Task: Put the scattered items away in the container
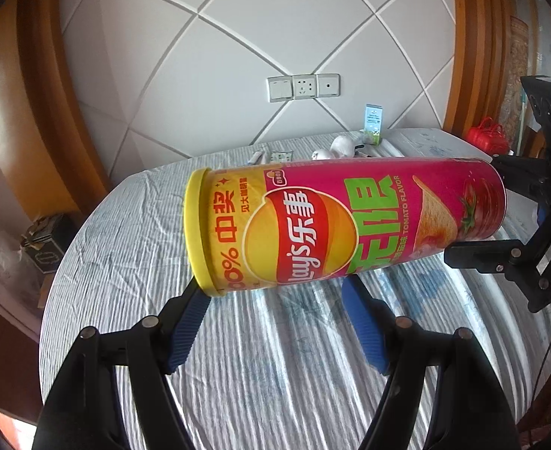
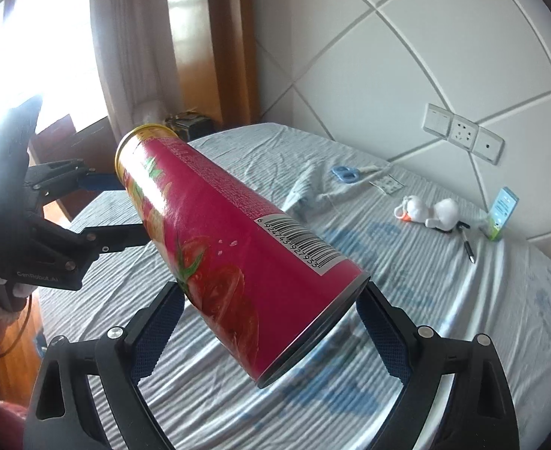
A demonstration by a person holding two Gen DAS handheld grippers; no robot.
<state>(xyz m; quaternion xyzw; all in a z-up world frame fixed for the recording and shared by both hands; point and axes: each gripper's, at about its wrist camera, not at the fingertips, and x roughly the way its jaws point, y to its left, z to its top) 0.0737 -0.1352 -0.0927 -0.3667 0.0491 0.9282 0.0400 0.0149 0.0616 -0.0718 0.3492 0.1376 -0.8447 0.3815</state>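
A red and yellow Lay's chip can (image 1: 343,225) with a yellow lid lies sideways in the air above the bed. My right gripper (image 2: 271,311) is shut on its base end (image 2: 313,333); it shows at the right of the left wrist view (image 1: 478,210). My left gripper (image 1: 275,296) has its blue fingers spread at the lid end, just under the can; in the right wrist view (image 2: 121,206) it straddles the lid end. Scissors (image 2: 344,173), a white plush toy (image 2: 431,212), a pen (image 2: 468,245), a small packet (image 2: 388,183) and a milk carton (image 2: 502,213) lie on the bed.
The round bed has a striped light blue sheet (image 1: 275,356). A padded white headboard wall with sockets (image 1: 303,87) stands behind it. A red bag (image 1: 487,138) sits at the far right, a dark box (image 1: 46,243) on the left bedside.
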